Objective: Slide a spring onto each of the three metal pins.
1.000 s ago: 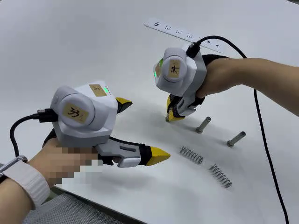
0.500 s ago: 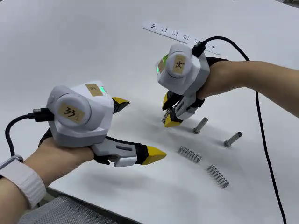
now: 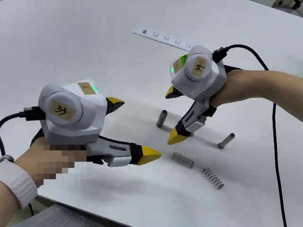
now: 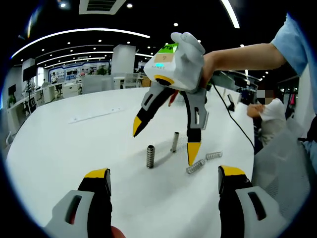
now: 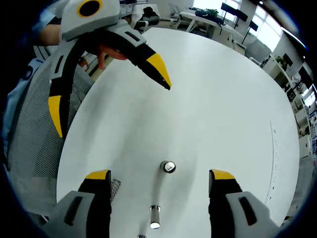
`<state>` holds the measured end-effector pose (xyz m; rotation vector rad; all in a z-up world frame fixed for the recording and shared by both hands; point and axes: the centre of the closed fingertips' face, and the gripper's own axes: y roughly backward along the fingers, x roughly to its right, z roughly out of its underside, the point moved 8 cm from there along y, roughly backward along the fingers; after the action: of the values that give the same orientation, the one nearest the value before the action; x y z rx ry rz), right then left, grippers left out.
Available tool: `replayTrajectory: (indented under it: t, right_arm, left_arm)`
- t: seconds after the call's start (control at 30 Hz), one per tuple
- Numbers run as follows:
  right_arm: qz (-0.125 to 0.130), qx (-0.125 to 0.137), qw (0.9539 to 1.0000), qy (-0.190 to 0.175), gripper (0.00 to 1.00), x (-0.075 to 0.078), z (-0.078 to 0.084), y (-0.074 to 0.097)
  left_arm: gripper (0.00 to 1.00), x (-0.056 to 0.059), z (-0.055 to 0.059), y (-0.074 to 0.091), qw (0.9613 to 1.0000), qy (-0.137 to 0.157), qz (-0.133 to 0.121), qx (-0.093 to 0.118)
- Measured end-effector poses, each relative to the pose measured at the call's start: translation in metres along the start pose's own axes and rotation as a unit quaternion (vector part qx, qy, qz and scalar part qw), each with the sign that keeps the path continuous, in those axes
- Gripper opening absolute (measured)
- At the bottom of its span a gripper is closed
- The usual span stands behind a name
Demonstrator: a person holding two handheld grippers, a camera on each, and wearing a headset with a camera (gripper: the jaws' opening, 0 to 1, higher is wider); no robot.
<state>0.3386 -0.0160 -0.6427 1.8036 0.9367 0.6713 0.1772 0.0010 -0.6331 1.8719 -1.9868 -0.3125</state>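
though mostly behind the spread jaws of the right hand-held gripper (image 3: 172,115), one bare pin (image 4: 175,142); left hand-held gripper (image 3: 134,127) spread too

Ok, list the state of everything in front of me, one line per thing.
Left tongs, open, empty.
Right tongs, open, empty.
First pin, upright, wears fitted spring.
Second pin, upright, bare.
Third pin, bare, pose unclear.
One loose spring, lying flat.
Other loose spring, lying flat.
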Motion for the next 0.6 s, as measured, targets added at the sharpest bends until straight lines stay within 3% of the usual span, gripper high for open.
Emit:
replayTrajectory:
  t: [0.13, 0.6]
  right_arm:
    - [0.011, 0.013, 0.9998, -0.014, 0.99, -0.007, 0.005, 0.006]
    - [0.035, 0.057, 0.9958, -0.062, 0.99, -0.022, 0.021, 0.029]
  left_arm:
    - [0.91, 0.001, -0.003, 0.000, 1.0000, -0.003, 0.003, 0.000]
    - [0.92, 0.001, -0.011, 0.000, 0.9999, -0.013, 0.011, -0.002]
